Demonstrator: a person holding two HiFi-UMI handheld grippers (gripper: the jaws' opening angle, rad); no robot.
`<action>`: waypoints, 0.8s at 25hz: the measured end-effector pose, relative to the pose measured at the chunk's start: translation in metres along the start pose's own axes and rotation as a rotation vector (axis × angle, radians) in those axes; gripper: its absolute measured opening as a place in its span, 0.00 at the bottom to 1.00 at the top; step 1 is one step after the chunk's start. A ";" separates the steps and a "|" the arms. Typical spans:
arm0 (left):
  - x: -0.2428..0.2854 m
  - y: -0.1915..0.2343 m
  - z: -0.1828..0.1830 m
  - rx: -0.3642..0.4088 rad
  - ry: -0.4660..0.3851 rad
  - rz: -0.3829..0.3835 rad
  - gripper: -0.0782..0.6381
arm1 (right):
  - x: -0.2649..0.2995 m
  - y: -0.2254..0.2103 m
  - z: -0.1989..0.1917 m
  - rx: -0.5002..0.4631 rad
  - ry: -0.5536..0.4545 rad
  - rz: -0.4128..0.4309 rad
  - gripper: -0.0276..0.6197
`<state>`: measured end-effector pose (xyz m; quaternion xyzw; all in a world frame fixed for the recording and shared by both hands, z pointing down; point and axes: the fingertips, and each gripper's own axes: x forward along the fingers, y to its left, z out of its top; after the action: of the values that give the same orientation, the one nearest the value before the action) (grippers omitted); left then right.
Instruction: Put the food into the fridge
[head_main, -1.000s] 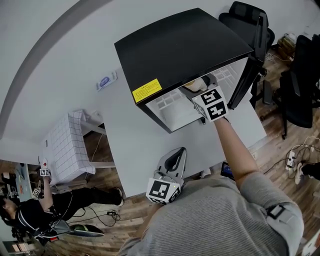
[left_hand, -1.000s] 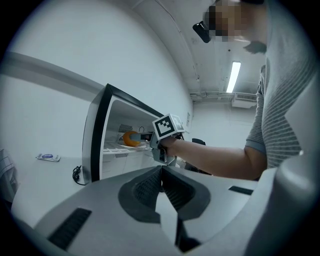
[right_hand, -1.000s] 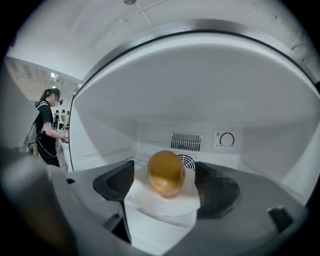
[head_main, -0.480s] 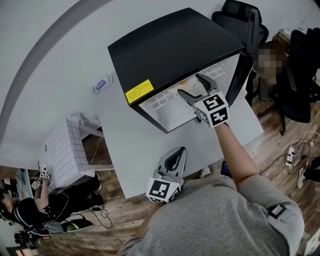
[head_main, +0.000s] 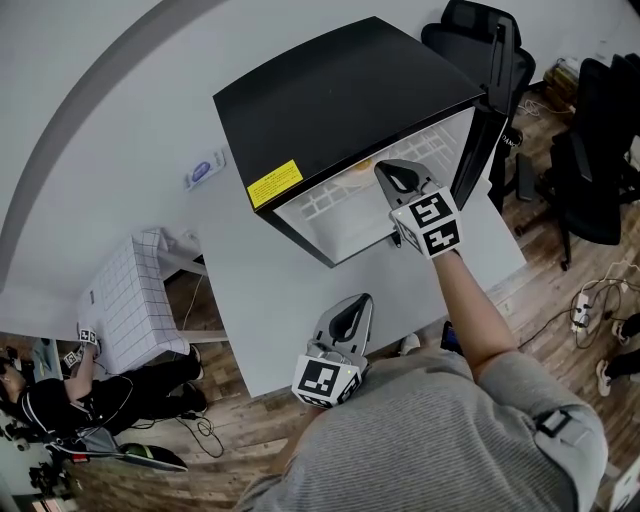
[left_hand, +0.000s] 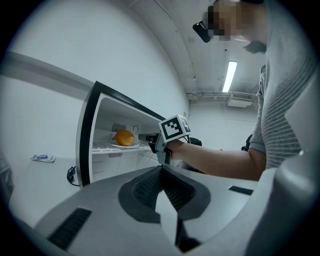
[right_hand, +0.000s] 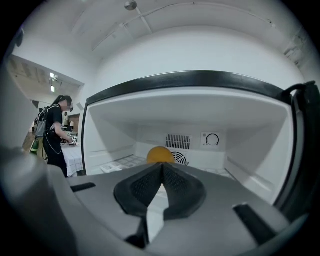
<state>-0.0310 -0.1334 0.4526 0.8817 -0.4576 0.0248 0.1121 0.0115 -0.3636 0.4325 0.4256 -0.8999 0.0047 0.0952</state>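
The placing step is judged to be done. The orange food (right_hand: 160, 154) is seen resting on a plate (left_hand: 131, 145) on a shelf deep inside the fridge (head_main: 340, 90), well apart from both tools. The right gripper (head_main: 400, 180) is held just before the fridge's opening, its jaws pressed together with nothing between them. The left gripper (head_main: 348, 318) is kept low near the person's body, by the near edge of the table (head_main: 270, 290), its jaws likewise pressed together and empty. The door (head_main: 492, 110) is left standing open at the right.

What remains, it is judged, is for the right gripper to be drawn clear of the opening and the door to be swung shut, without the shelf or plate being knocked.

A second ago the right gripper was reaching further into the compartment, with a pale thing seen at its jaws. Half a second ago the jaws were spread wide, and they have just been closing on nothing
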 end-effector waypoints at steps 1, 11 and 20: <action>0.000 -0.001 0.000 0.002 0.000 -0.001 0.12 | 0.000 0.000 -0.001 0.000 0.001 0.001 0.06; 0.002 0.000 0.000 -0.002 0.003 0.003 0.12 | -0.011 0.002 0.000 0.017 -0.015 0.012 0.06; 0.013 -0.006 0.001 0.004 -0.004 -0.024 0.12 | -0.049 0.018 -0.019 0.064 -0.010 0.043 0.06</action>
<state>-0.0192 -0.1408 0.4522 0.8874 -0.4472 0.0227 0.1098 0.0312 -0.3132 0.4435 0.4092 -0.9086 0.0331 0.0770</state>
